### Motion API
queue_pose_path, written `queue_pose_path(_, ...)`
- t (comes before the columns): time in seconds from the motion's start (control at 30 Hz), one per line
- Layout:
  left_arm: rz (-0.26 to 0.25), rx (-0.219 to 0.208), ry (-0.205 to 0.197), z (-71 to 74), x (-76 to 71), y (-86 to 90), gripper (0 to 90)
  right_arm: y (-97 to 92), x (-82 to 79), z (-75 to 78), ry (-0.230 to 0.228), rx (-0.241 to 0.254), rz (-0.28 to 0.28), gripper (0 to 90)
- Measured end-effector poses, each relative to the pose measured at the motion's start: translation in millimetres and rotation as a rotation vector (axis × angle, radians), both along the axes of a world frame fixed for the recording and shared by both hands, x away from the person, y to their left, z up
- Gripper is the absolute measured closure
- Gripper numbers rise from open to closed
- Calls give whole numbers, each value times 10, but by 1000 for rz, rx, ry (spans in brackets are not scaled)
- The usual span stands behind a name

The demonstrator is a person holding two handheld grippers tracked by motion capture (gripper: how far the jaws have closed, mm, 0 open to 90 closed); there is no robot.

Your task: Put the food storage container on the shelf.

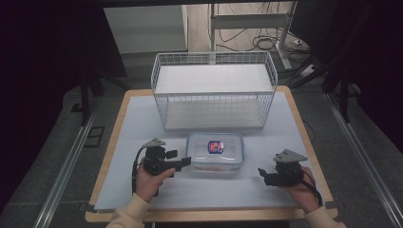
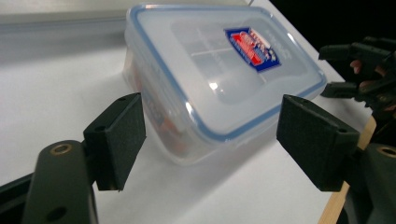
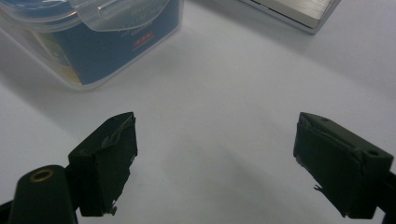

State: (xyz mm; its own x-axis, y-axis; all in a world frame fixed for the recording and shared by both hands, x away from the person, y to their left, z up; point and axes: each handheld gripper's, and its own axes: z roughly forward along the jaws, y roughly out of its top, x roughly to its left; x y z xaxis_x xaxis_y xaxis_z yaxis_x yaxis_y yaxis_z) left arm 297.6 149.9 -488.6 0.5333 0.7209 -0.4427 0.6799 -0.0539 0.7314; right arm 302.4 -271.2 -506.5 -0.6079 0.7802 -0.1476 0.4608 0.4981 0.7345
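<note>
Table (image 1: 142, 118): a wooden top covered with a pale sheet; all the work stands on it.
Wire basket (image 1: 214, 59): white, at the far side of the table, with nothing inside as far as I can see.
Plastic box (image 1: 215, 152): clear, with a blue-edged lid and a red and blue label; it stands in the middle, just in front of the wire basket, lid on. Something reddish shows through its wall in the left gripper view, but I cannot tell what it is.
Left gripper (image 1: 183, 163): it is at the left end of the plastic box (image 2: 219, 79); its jaws stand wide apart and hold nothing, with the near corner of the box between them but not touching.
Right gripper (image 1: 263, 175): it is apart from the right end of the box, jaws spread and holding nothing, above the bare sheet.
Step in hand: I judge it the approach to the box, left side first.
Next move: probably the left jaws must go a little forward and close on the box end, while the right gripper comes nearer to the other end.
</note>
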Motion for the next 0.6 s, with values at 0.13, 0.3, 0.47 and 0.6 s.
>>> queue_pose_path(0.13,2,-60,26,11,119,4,232,10,-1,-4,0,0,-1,136)
queue_pose_path(0.3,-5,-88,65,-43,281,-24,233,4,-4,2,-4,4,4,136)
queue_pose_path(0.47,-15,-93,111,-115,389,-9,203,4,0,-7,1,0,6,136)
queue_pose_path(0.6,-37,-117,177,-256,464,-21,180,14,-12,3,1,6,12,136)
